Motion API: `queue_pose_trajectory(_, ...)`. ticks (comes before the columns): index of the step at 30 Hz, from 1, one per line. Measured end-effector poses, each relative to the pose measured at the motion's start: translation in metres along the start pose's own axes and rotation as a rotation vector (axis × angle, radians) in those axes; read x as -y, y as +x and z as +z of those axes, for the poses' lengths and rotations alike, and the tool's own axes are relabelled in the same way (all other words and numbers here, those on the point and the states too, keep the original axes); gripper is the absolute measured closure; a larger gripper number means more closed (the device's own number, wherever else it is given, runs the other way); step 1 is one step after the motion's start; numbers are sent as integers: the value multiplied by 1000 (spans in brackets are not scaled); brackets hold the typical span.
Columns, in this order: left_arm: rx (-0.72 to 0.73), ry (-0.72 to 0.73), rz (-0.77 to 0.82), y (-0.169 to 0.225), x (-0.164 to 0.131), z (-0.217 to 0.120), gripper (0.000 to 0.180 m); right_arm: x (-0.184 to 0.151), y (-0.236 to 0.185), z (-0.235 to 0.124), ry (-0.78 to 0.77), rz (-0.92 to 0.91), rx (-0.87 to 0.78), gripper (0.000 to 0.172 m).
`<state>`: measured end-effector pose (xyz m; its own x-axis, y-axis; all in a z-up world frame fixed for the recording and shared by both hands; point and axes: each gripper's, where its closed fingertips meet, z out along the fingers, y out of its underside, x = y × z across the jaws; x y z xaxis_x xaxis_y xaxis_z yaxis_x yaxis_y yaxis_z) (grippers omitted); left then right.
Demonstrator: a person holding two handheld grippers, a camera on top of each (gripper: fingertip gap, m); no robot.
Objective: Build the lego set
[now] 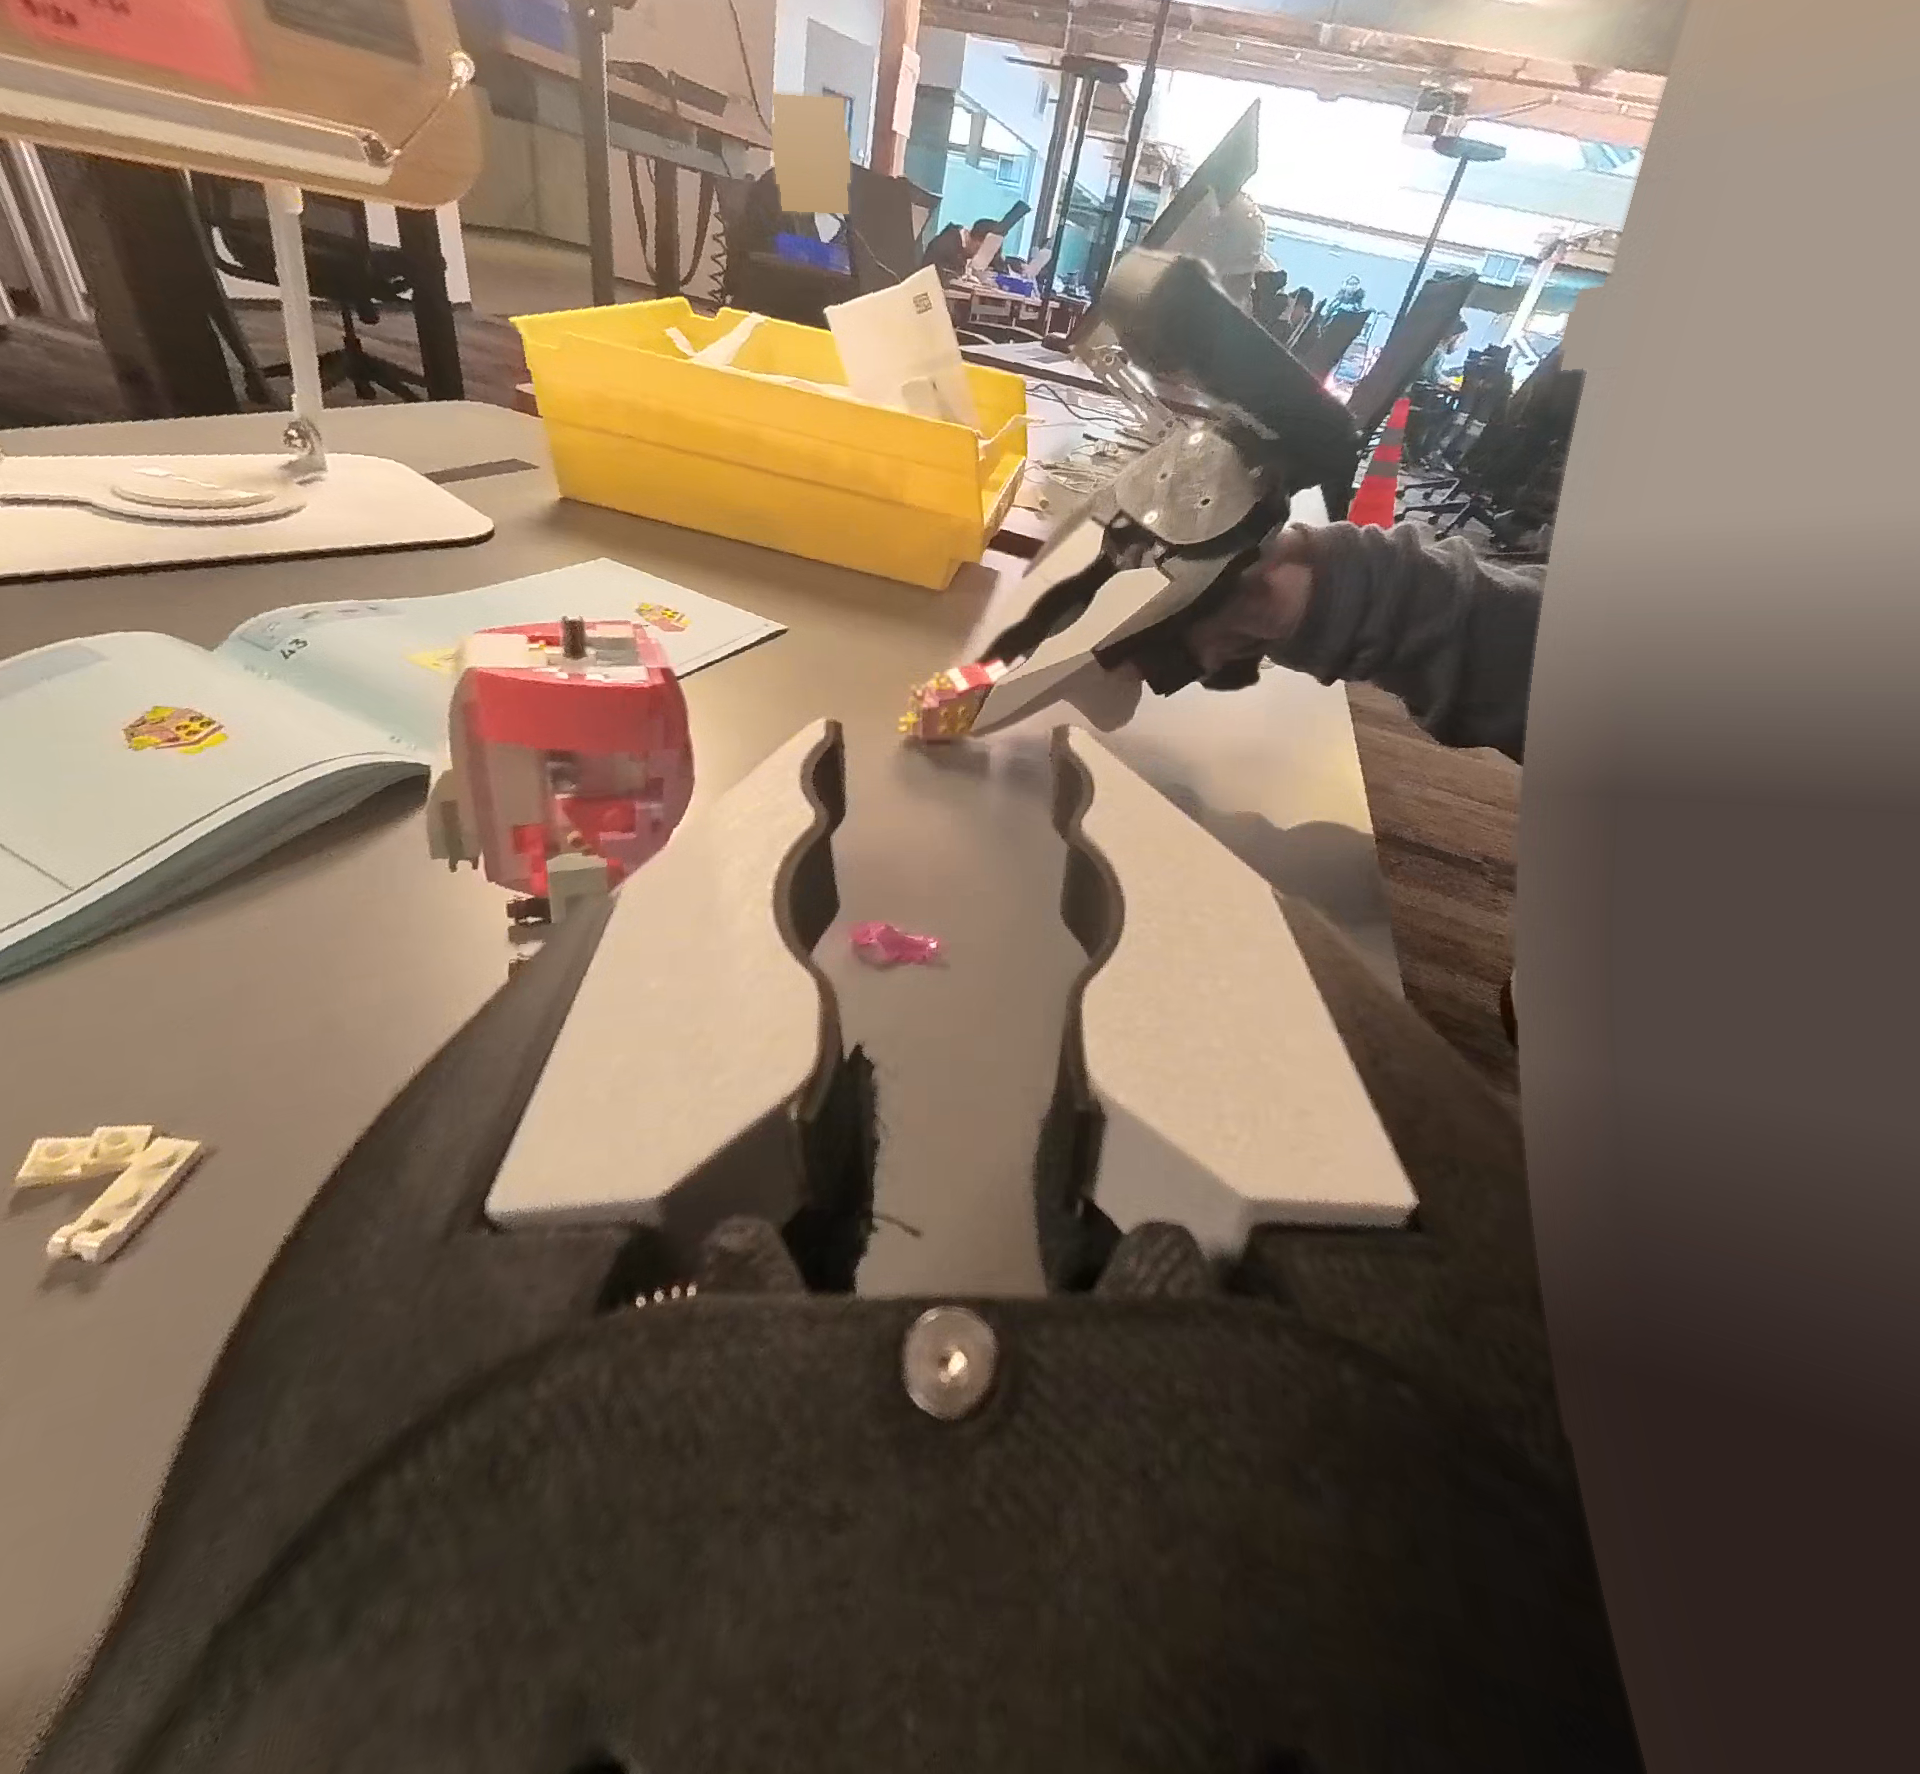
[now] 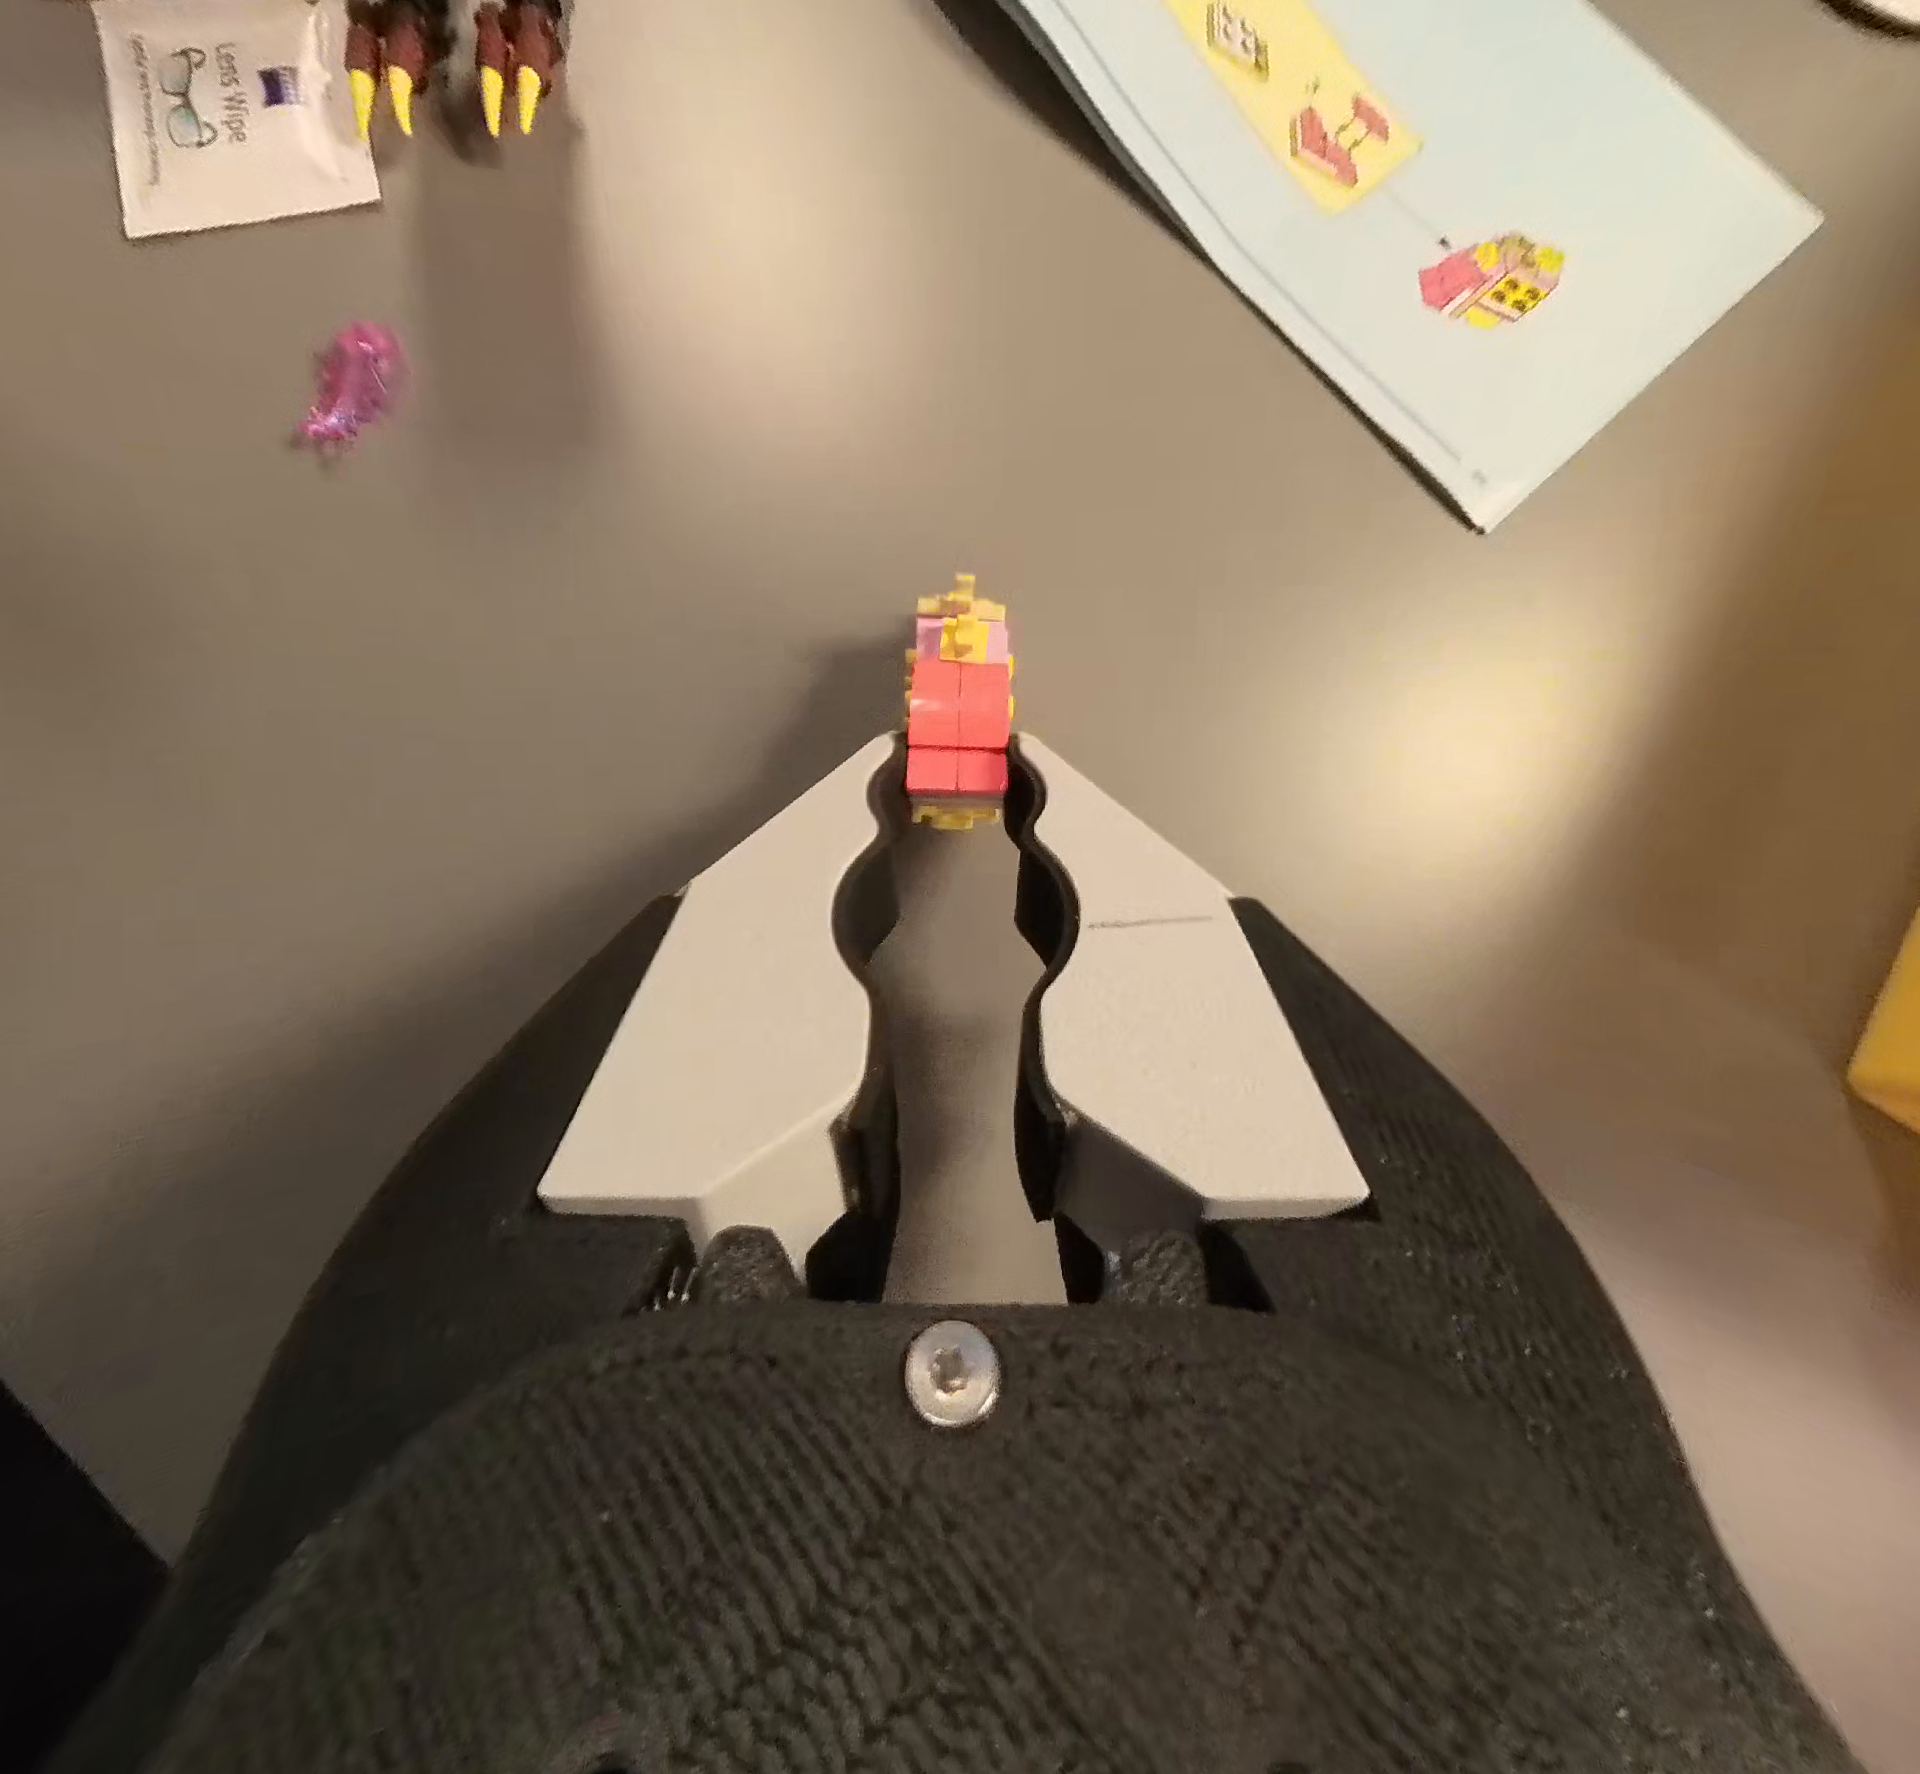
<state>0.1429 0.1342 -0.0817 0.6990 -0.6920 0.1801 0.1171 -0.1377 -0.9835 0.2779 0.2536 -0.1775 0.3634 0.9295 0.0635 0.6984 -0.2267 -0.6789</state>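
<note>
At the far left, near nine o'clock from the left tool [image 1: 940, 737], an open instruction booklet [image 1: 156, 768] lies flat on the grey tabletop [image 1: 312, 1049], with a few loose cream plates [image 1: 104, 1179] at about eight o'clock. Just left of that tool's left finger stands a rounded red and grey brick model [image 1: 566, 768], close beside the finger; whether they touch cannot be told. The left tool's two fingers stand well apart with nothing between their pads; a small crumpled pink scrap [image 1: 894, 943] lies on the tabletop in the gap, touching neither. Straight ahead at twelve o'clock, just beyond the fingertips, sits a small red, pink and yellow brick piece [image 1: 951, 706], its lower end at or just above the tabletop. The right tool [image 2: 956, 768] comes in from about two o'clock and is clamped on the red end of this piece, a pad pressing each side. The piece's long axis runs forward out of the right tool, its yellow end pointing away. A yellow bin [image 1: 769, 436] stands behind at eleven o'clock.
</note>
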Motion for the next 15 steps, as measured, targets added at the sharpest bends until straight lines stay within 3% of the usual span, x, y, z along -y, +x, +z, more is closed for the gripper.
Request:
queue_pose_trajectory(2,-15,-5,-14,1,-2,0,143,-4,-1,1,-7,16,21,152)
queue_pose_trajectory(4,-30,-11,-33,3,-3,0,143,-6,-4,0,-8,29,54,132)
queue_pose_trajectory(7,-12,4,-40,0,-1,-2,143,0,2,-12,77,57,60,119)
queue_pose_trajectory(11,109,82,-1,-17,12,-14,142,47,37,-46,480,123,-68,120)
queue_pose_trajectory(15,243,148,26,-35,23,-28,140,88,84,-100,987,163,-371,139)
